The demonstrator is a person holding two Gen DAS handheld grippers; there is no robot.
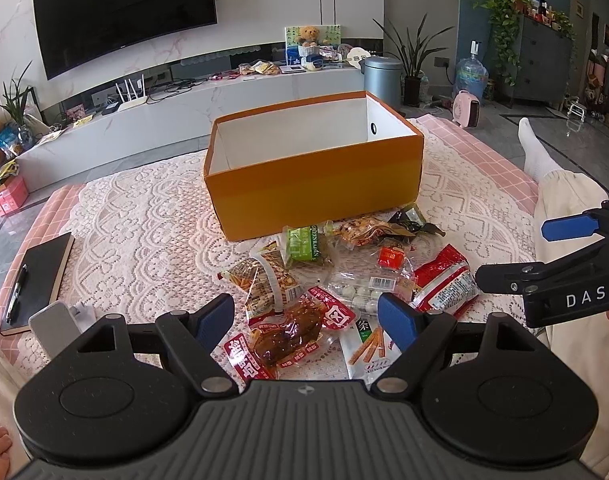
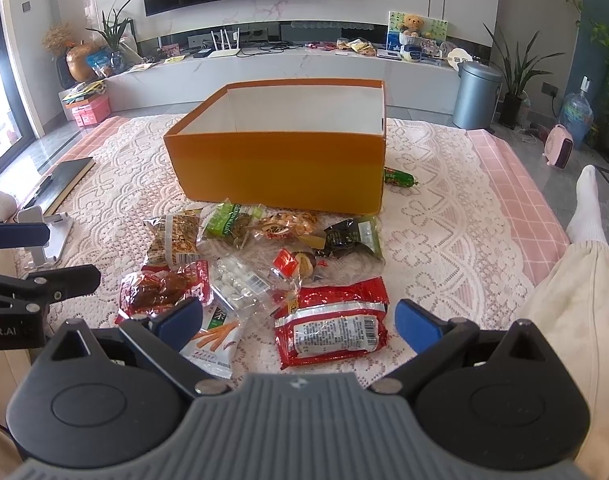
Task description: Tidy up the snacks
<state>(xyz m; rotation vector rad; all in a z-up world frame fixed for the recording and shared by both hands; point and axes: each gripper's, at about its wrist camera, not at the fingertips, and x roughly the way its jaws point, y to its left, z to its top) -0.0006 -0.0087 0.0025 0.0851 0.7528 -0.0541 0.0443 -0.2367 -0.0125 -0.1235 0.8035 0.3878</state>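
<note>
two grippers hover over the lace cloth (image 2: pixel 444 216), both spread wide and holding nothing. left gripper (image 1: pixel 306 318) hangs above the red braised-meat pack (image 1: pixel 292 330) at the heap's left end, likely its first pick. heaped near the cloth's near edge, the snacks sit just before the orange box (image 2: pixel 280 160), whose visible inside looks bare. right gripper (image 2: pixel 300 318) straddles the red sausage pack (image 2: pixel 332 326); a green sausage (image 2: pixel 398 178) lies apart by the box's right corner.

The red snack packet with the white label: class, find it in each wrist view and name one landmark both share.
Left wrist: red snack packet, right of centre, beside the right fingertip.
Right wrist: low centre, between the open fingers.
Shared landmark: orange box behind the pile.
</note>
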